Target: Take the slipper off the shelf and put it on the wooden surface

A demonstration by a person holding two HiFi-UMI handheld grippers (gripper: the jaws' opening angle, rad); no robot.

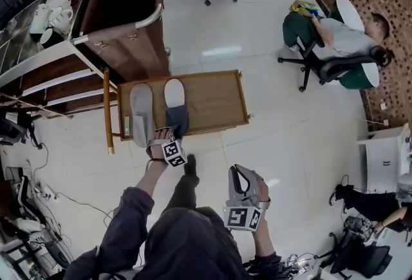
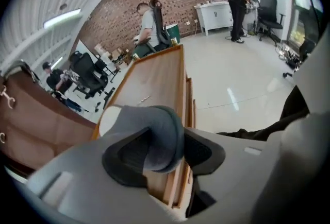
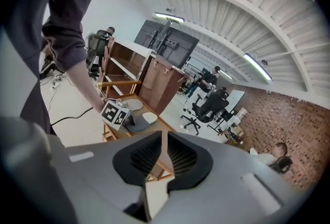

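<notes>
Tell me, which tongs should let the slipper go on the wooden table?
Left. The left tongs grip the slipper on the wooden surface; the right tongs are shut on nothing, back beside the person's body.

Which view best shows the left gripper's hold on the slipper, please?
The left gripper view: up close, the left gripper is shut on the slipper's grey upper. The head view shows it from above on the wooden surface; the right gripper view, small.

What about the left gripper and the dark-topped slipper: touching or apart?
Touching: in the left gripper view, the left gripper pinches the slipper by its grey upper.
</notes>
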